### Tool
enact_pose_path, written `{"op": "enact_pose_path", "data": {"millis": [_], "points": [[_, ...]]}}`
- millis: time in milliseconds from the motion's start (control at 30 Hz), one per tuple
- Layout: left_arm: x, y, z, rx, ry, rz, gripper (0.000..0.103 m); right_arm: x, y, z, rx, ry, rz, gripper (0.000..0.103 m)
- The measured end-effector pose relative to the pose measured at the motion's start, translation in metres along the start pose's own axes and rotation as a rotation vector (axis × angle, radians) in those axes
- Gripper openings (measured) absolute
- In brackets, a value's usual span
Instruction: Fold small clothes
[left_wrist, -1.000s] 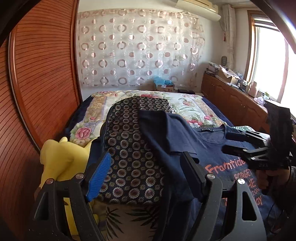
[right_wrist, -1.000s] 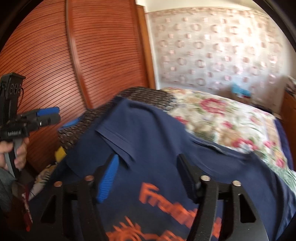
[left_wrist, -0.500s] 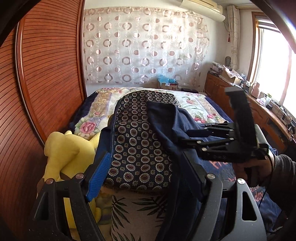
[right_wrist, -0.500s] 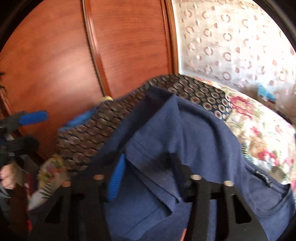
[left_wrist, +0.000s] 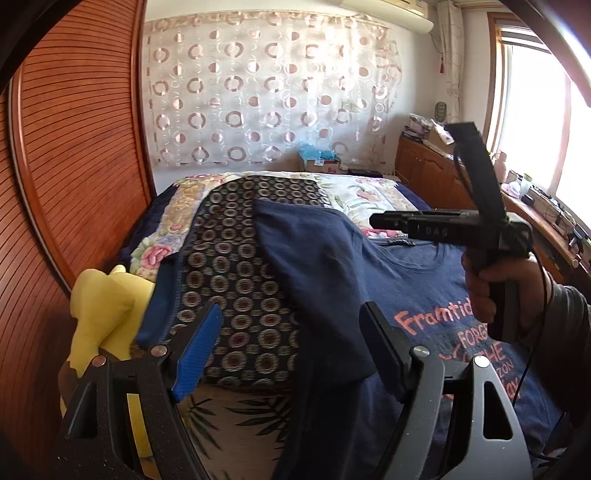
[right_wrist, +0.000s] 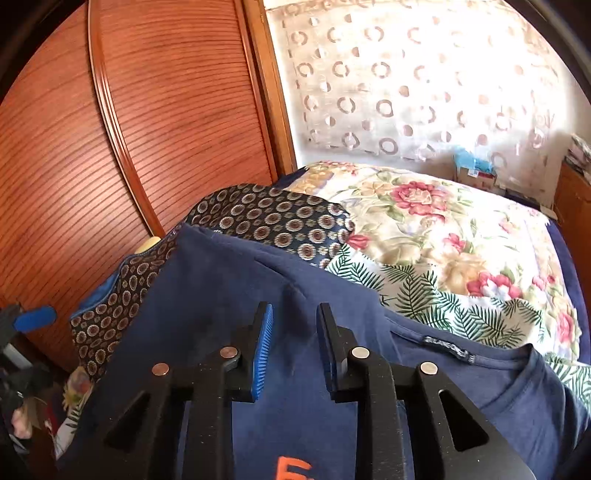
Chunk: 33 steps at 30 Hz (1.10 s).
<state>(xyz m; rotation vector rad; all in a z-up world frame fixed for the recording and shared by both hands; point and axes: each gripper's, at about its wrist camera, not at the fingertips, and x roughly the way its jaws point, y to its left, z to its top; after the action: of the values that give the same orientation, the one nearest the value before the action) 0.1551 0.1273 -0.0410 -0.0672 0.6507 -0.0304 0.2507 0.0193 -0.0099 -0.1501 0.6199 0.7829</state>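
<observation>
Navy T-shirt (left_wrist: 424, 291), orange print "Framtid", "FORGE"

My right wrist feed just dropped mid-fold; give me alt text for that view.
The right hand-held gripper, its jaws closing, hovers over a navy T-shirt with fabric seen between the blue pads but no clear pinch. The shirt drapes over a circle-patterned cloth on a floral bedspread, with a wooden wardrobe behind.
</observation>
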Motion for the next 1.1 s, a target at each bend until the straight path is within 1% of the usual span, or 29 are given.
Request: {"op": "enact_pose_path", "data": {"millis": [33,67,133,200,233,400,600,667,733,867,1000,1100], "points": [[0.001,-0.003,0.001,0.002,0.001,-0.006,0.078,-0.003,0.000,-0.002,0.007,-0.005,0.000,0.040],[0.005,-0.008,0.001,0.005,0.005,-0.014,0.078,-0.008,-0.002,-0.003,0.007,-0.010,-0.004,0.046],[0.009,-0.017,0.003,0.020,0.007,-0.030,0.078,-0.024,-0.006,-0.012,0.002,-0.034,-0.010,0.050],[0.017,-0.030,0.006,0.038,0.008,-0.052,0.078,-0.042,-0.014,-0.019,0.003,-0.048,-0.020,0.057],[0.020,-0.036,0.007,0.045,0.010,-0.062,0.078,-0.050,-0.019,-0.026,0.008,-0.052,-0.039,0.061],[0.050,-0.077,0.012,0.106,0.029,-0.139,0.078,-0.099,-0.056,-0.063,0.029,-0.062,-0.134,0.061],[0.091,-0.132,0.014,0.201,0.074,-0.241,0.078,-0.159,-0.107,-0.122,0.124,-0.035,-0.323,0.061],[0.103,-0.148,0.012,0.243,0.093,-0.249,0.078,-0.174,-0.119,-0.140,0.162,-0.027,-0.384,0.061],[0.114,-0.158,0.008,0.269,0.116,-0.263,0.078,-0.185,-0.132,-0.160,0.212,-0.012,-0.425,0.061],[0.128,-0.168,-0.002,0.300,0.167,-0.282,0.078,-0.195,-0.151,-0.191,0.307,0.027,-0.506,0.061],[0.135,-0.169,-0.011,0.311,0.206,-0.298,0.078,-0.188,-0.166,-0.203,0.359,0.070,-0.557,0.061],[0.139,-0.171,-0.014,0.314,0.237,-0.301,0.078,-0.180,-0.170,-0.202,0.387,0.098,-0.570,0.061]]}}
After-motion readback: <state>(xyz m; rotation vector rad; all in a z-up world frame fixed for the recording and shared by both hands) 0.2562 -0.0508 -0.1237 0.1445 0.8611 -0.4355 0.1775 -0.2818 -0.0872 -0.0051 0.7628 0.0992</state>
